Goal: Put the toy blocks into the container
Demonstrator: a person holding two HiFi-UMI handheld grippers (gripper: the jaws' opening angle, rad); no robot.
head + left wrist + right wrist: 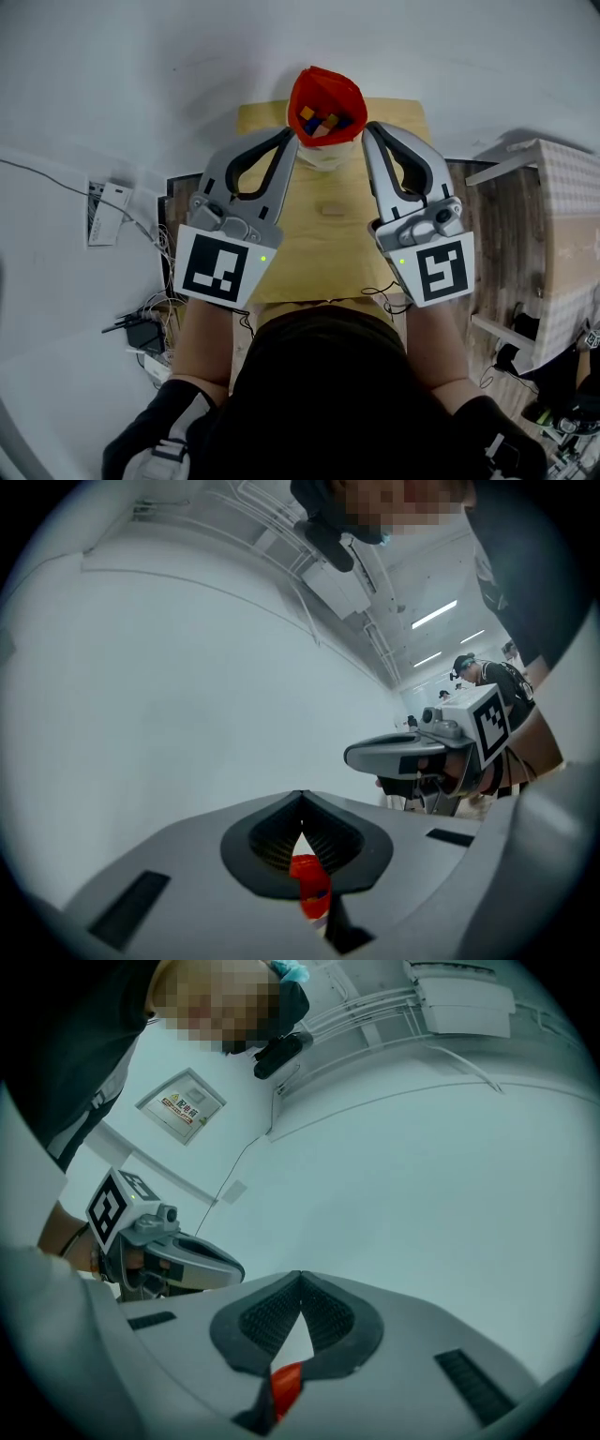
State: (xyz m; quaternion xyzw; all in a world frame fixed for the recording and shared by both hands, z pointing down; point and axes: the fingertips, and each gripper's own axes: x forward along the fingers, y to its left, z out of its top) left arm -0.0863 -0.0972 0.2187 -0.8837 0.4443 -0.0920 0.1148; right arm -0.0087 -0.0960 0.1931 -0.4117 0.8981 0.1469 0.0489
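Note:
A red container (325, 98) with a white base stands at the far end of the wooden table (328, 234). Several coloured toy blocks (323, 120) lie inside it. My left gripper (289, 134) is shut, its tip against the container's left rim. My right gripper (367, 128) is shut too, beside the right rim. In the left gripper view the jaws (300, 799) meet at the tip, and the red container (309, 883) shows through the gap below them. The right gripper view shows the same: closed jaws (300, 1279) with the red container (286, 1387) beneath. I see nothing pinched between either pair of pads.
A pale wooden side table (553, 216) stands to the right. On the floor at the left lie a power strip (111, 211) and cables (141, 328). A white wall fills both gripper views. Another person (483, 672) stands far off in the left gripper view.

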